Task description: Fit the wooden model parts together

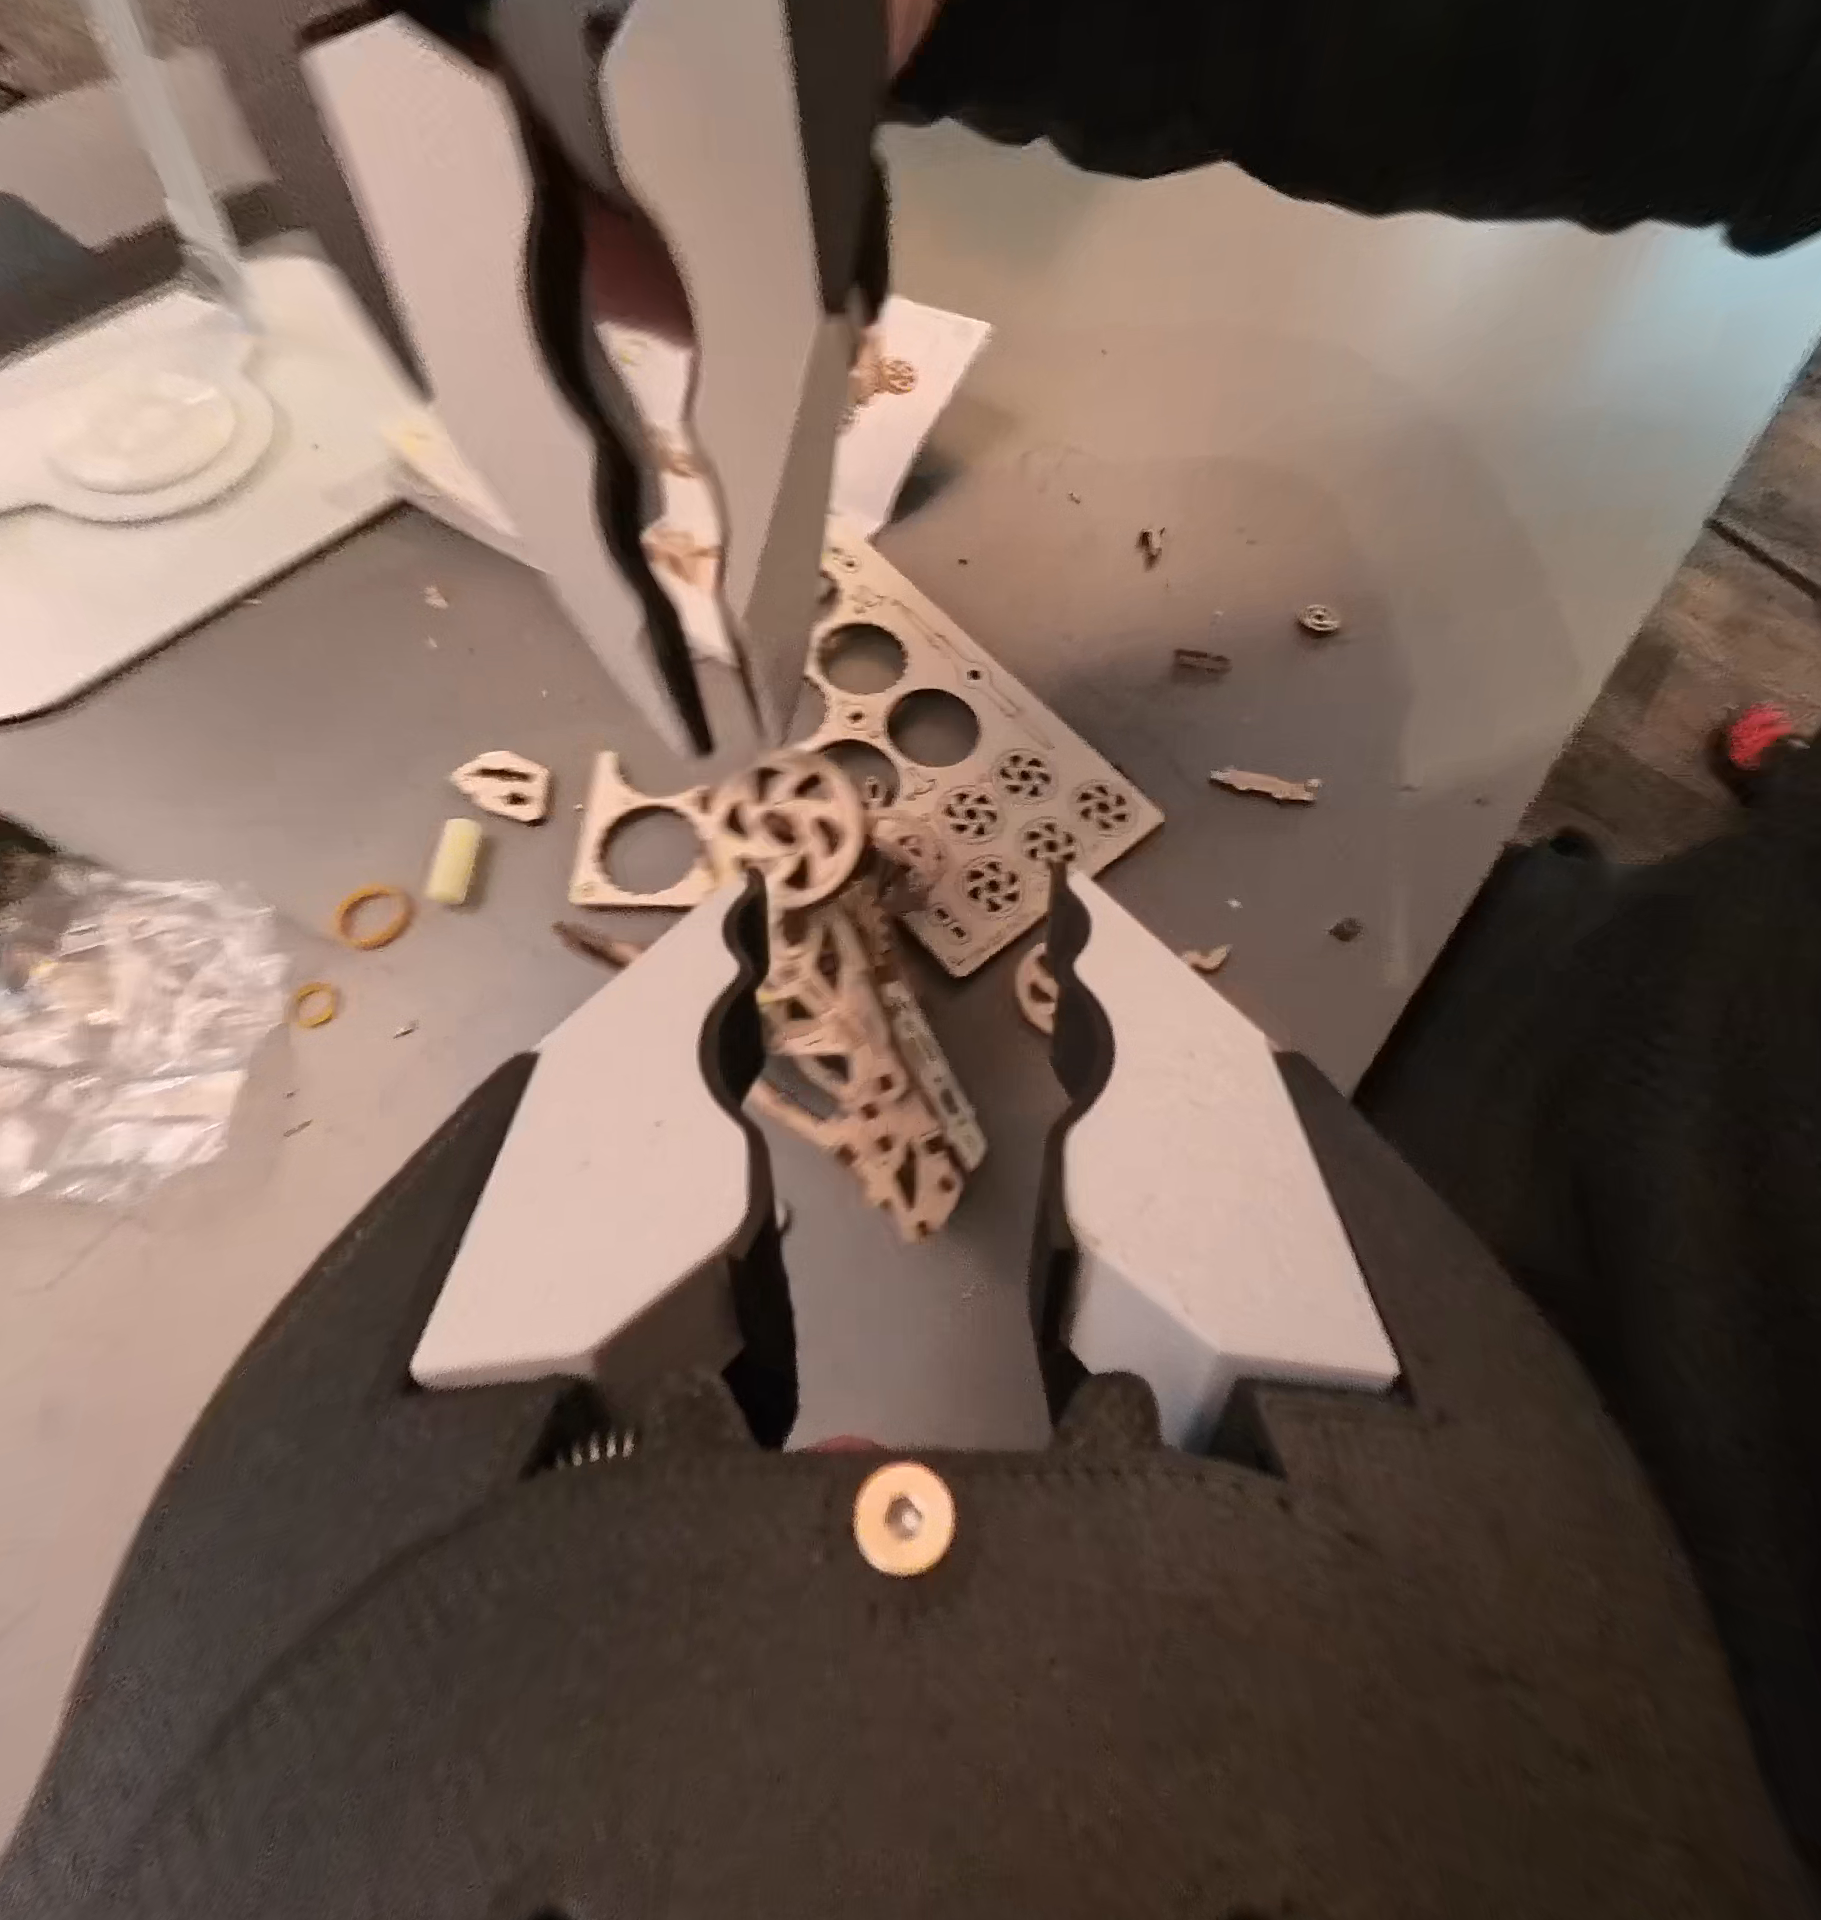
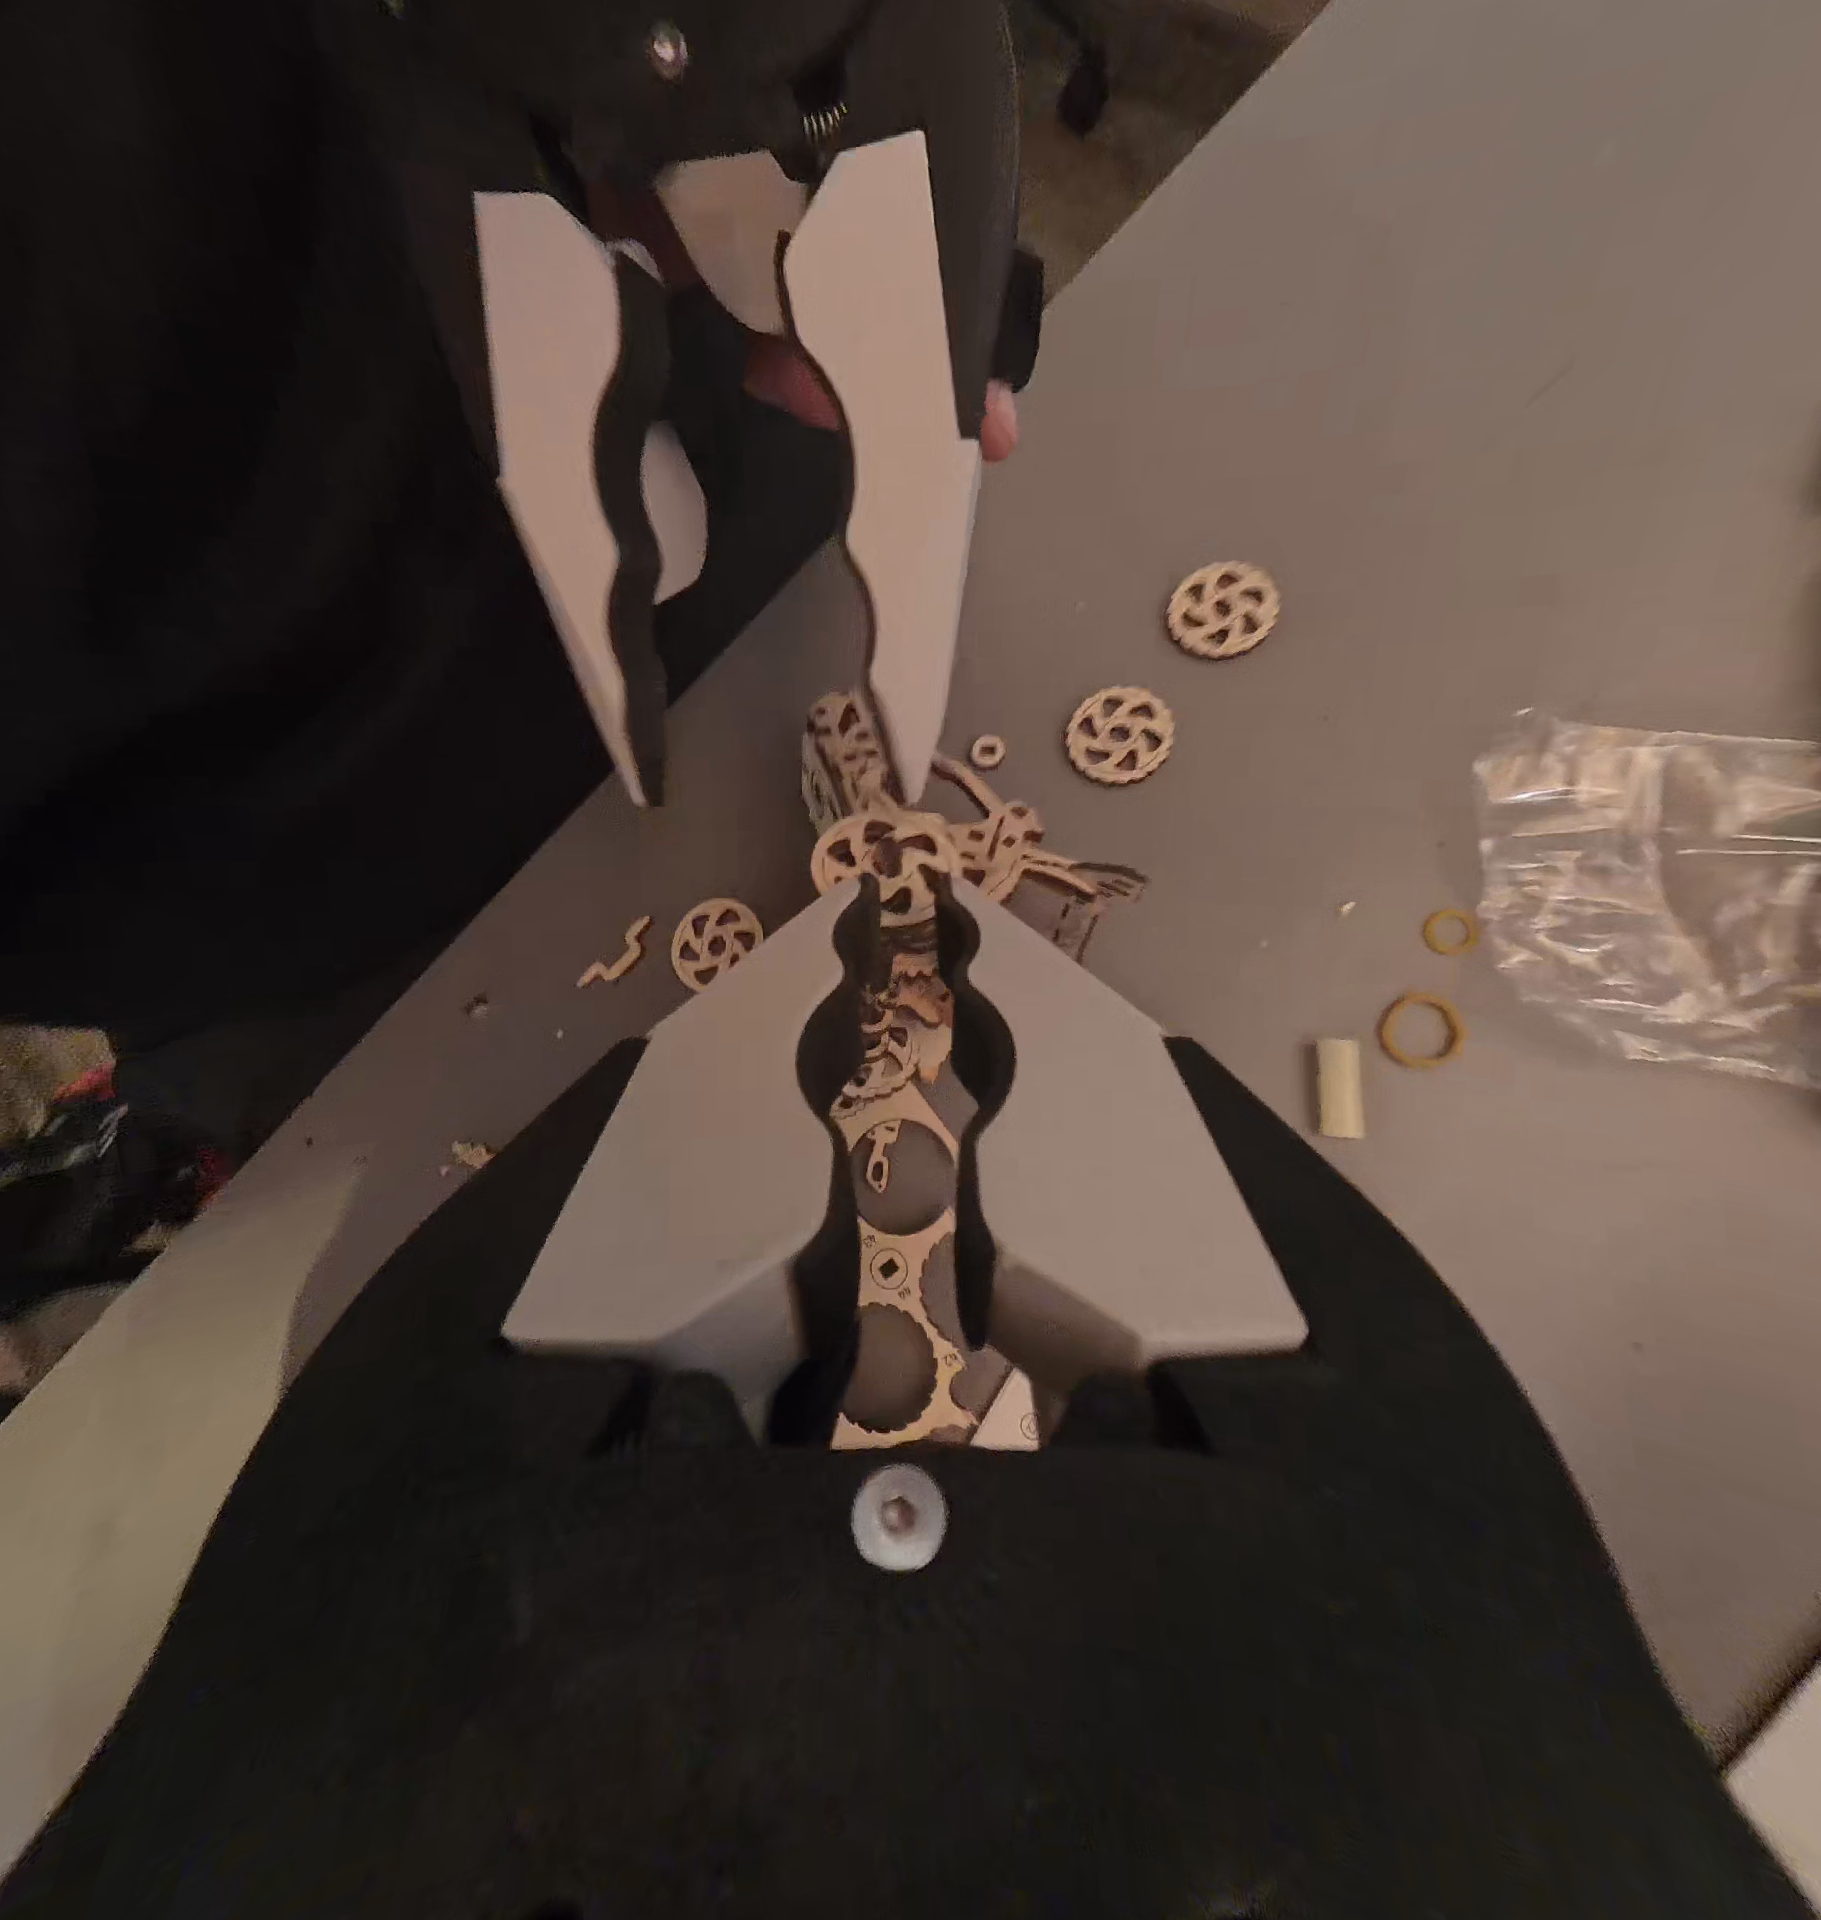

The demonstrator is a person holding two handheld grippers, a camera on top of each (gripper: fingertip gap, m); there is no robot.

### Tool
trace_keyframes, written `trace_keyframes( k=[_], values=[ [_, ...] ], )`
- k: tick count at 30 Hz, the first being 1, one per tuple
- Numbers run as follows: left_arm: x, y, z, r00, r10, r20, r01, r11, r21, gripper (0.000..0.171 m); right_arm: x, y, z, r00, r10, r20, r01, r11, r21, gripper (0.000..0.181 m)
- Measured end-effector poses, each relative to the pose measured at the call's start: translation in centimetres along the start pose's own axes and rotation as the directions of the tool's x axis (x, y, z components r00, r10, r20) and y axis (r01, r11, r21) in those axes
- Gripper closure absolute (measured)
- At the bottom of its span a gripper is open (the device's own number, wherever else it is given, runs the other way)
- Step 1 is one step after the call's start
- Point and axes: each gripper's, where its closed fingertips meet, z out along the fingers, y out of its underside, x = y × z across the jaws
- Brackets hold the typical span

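A partly built wooden model [image 1: 864, 1060] lies on the grey table [image 1: 1301, 436], with a spoked wooden wheel [image 1: 786, 821] at its far end. My left gripper [image 1: 904, 883] is open and straddles the model; the model sits close to its left finger. My right gripper [image 1: 740, 727] comes in from above, its tips nearly together at the wheel's rim. In the right wrist view my right gripper [image 2: 904, 888] is closed on the wheel [image 2: 890, 857], with the model [image 2: 1010, 842] just beyond. The open left gripper [image 2: 776, 784] points down at it.
A punched wooden parts sheet [image 1: 1031, 821] lies behind the model and under my right gripper [image 2: 890, 1268]. Loose wheels [image 2: 1119, 738], rubber rings [image 1: 371, 914], a pale cylinder [image 1: 456, 860] and a plastic bag [image 1: 85, 1029] lie around. The table edge [image 1: 1612, 665] runs along the right. Less than 4 cm separates the two grippers' tips. From the right gripper's tips to the pale cylinder [image 1: 456, 860] is close to 12 centimeters. Seen from the right wrist view [image 2: 1340, 1087] as well.
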Motion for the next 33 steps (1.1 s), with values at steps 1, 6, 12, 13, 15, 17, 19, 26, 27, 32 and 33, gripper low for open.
trace_keyframes(
  k=[1, 6, 12, 13, 15, 17, 19, 26, 27, 32, 33],
  values=[
    [-0.8, -0.1, -0.8, 1.0, -0.008, 0.03, 0.007, 1.0, 0.012, 0.121, 0.1, -0.6, -0.8, 1.0, 0.006, -0.023, -0.005, 0.999, 0.041, 0.171],
    [-6.7, 4.1, -5.1, 0.976, -0.059, 0.208, 0.08, 0.992, -0.097, 0.123, -0.2, -0.3, -3.1, 0.989, 0.046, -0.142, -0.035, 0.996, 0.079, 0.163],
    [-10.4, 12.2, -5.0, 0.969, -0.056, 0.242, 0.134, 0.939, -0.318, 0.127, -2.1, 0.3, -4.0, 0.975, 0.059, -0.216, -0.028, 0.989, 0.143, 0.164],
    [-10.3, 12.3, -4.6, 0.972, -0.078, 0.223, 0.147, 0.937, -0.315, 0.127, -2.3, 0.5, -4.1, 0.971, 0.067, -0.229, -0.032, 0.988, 0.152, 0.164],
    [-10.3, 12.4, -4.0, 0.975, -0.073, 0.208, 0.139, 0.937, -0.32, 0.132, -2.8, 0.8, -4.3, 0.967, 0.087, -0.24, -0.042, 0.981, 0.187, 0.166],
    [-10.6, 12.2, -3.8, 0.972, -0.086, 0.217, 0.149, 0.944, -0.294, 0.143, -3.0, 1.4, -4.5, 0.961, 0.105, -0.258, -0.052, 0.978, 0.201, 0.167],
    [-10.7, 12.1, -3.7, 0.97, -0.094, 0.225, 0.156, 0.948, -0.276, 0.143, -3.2, 1.8, -4.7, 0.955, 0.122, -0.27, -0.06, 0.972, 0.226, 0.169],
    [-11.2, 9.8, -5.2, 0.95, -0.182, 0.254, 0.222, 0.965, -0.141, 0.143, -3.0, 2.5, -5.2, 0.936, 0.165, -0.312, -0.067, 0.951, 0.302, 0.168],
    [-10.8, 8.3, -5.5, 0.952, -0.193, 0.238, 0.22, 0.971, -0.094, 0.143, -2.9, 2.6, -5.2, 0.932, 0.179, -0.316, -0.075, 0.946, 0.314, 0.168],
    [-5.9, 1.2, -3.6, 0.98, -0.19, 0.066, 0.187, 0.981, 0.049, 0.144, -2.1, 2.7, -3.8, 0.913, 0.238, -0.332, -0.114, 0.929, 0.352, 0.164],
    [-5.1, 0.5, -2.9, 0.984, -0.174, 0.04, 0.172, 0.984, 0.048, 0.144, -1.9, 2.7, -3.3, 0.91, 0.251, -0.331, -0.127, 0.927, 0.353, 0.163]
  ],
)
